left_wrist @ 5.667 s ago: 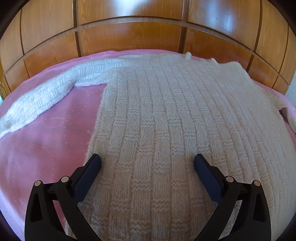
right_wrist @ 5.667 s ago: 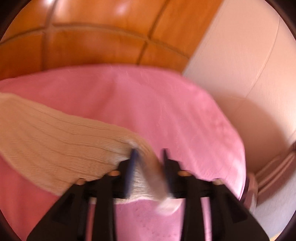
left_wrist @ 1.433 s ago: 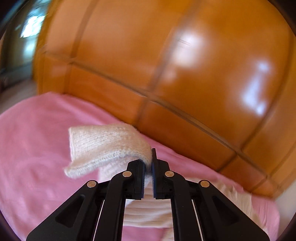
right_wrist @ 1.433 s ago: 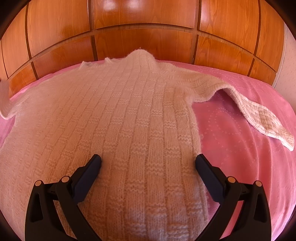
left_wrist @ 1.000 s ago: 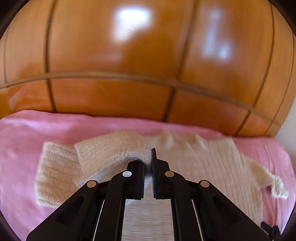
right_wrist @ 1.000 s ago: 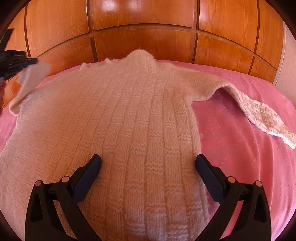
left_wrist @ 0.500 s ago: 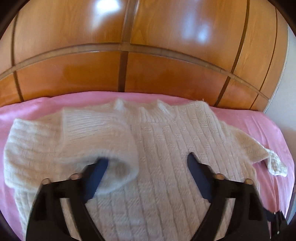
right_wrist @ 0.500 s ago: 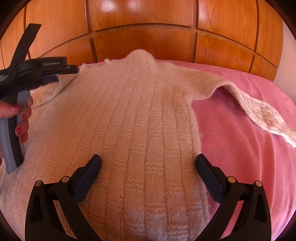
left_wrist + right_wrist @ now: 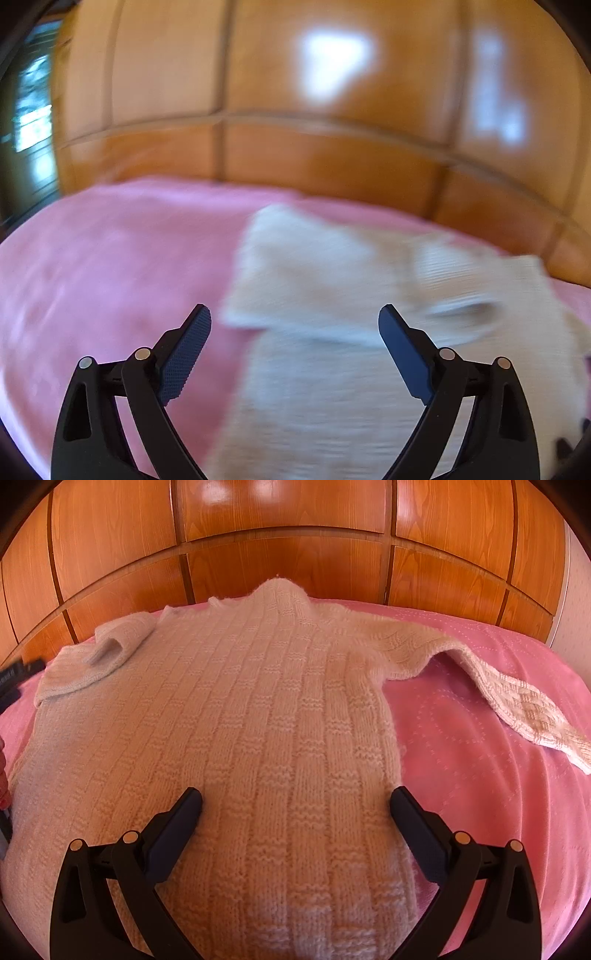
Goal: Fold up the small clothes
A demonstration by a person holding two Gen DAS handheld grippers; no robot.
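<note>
The sweater (image 9: 258,720) is chunky cream wool knit, fuzzy and matt, with a ribbed block pattern. The bedspread (image 9: 480,738) at 3 o'clock is pink cloth, soft-looking, with tiny stitched dots. The wood panelling (image 9: 295,535) at 12 o'clock is glossy varnished orange. Both gripper frames look like matt black plastic, with textured dark-blue pads (image 9: 186,354).
</note>
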